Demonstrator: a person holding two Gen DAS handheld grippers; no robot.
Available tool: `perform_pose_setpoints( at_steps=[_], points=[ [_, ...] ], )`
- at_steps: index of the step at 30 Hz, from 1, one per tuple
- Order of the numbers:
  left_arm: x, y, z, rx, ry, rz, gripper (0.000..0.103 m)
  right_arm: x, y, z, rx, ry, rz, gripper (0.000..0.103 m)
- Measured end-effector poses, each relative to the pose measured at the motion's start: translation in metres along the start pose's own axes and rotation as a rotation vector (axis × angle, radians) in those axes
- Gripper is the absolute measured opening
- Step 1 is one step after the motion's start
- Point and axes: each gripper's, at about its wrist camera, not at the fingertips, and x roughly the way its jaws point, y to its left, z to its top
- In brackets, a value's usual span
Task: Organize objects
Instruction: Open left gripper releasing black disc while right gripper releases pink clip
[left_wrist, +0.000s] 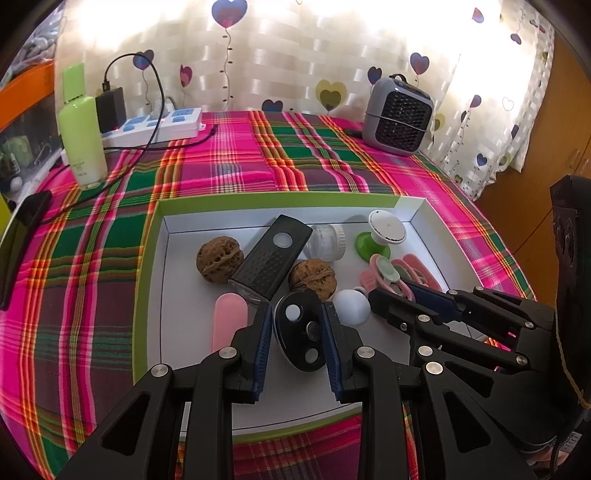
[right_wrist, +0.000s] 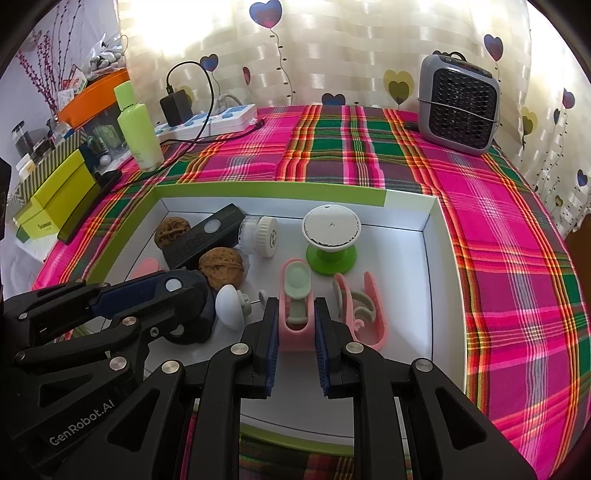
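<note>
Black plastic linkages filled the near edge of both views, and between them the two pairs of tongs were each closed on something inside the shallow white cardboard tray (right_wrist: 428, 258) with its lime-green rim. The left gripper (left_wrist: 296, 325) pinched a glossy black oval gadget (left_wrist: 301, 336) studded with pale round buttons, its ribbed blue pads pressing on both flanks; the right gripper (right_wrist: 294, 317) was pressed together on a matte pink clip (right_wrist: 295, 321) with a mint-green oval inset, at the tray's six o'clock. Just to the right of that clip lay a second pink clip (right_wrist: 369, 314), curved and open. A smooth white dome-shaped knob (right_wrist: 229, 304) sat between the two tools. Farther in, two wrinkled brown walnuts (left_wrist: 219, 258) flanked a black rectangular remote (left_wrist: 275, 254) with a dotted grip texture, a pink rounded capsule (left_wrist: 229, 317) lay at about eight o'clock, a clear ridged-cap jar (right_wrist: 258, 236) lay on its side, and a green-footed stand with a white disc top (right_wrist: 330, 236) stood toward twelve o'clock. I judged the sorting barely begun: everything sat jumbled in the one tray, nothing visibly grouped or set out on the plaid woven tablecloth (right_wrist: 498, 258). Beyond it stood a green bottle (left_wrist: 83, 144), a white power strip (left_wrist: 155, 127) and a grey grilled fan heater (right_wrist: 460, 110) against the heart-printed curtain (left_wrist: 295, 55).
</note>
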Motion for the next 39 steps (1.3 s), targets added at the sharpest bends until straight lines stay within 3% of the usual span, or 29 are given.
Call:
perform_pose_setpoints(
  at_steps=[17,39],
  points=[
    [-0.007,0.0,-0.004,0.002,-0.004,0.033,0.039,-0.006,-0.006,-0.003,0.023,-0.012,0.001,0.036],
    [-0.048,-0.012,-0.026,0.014,-0.082,0.106,0.045,-0.041,0.001,-0.02,0.022,-0.069,-0.001,0.037]
  ],
)
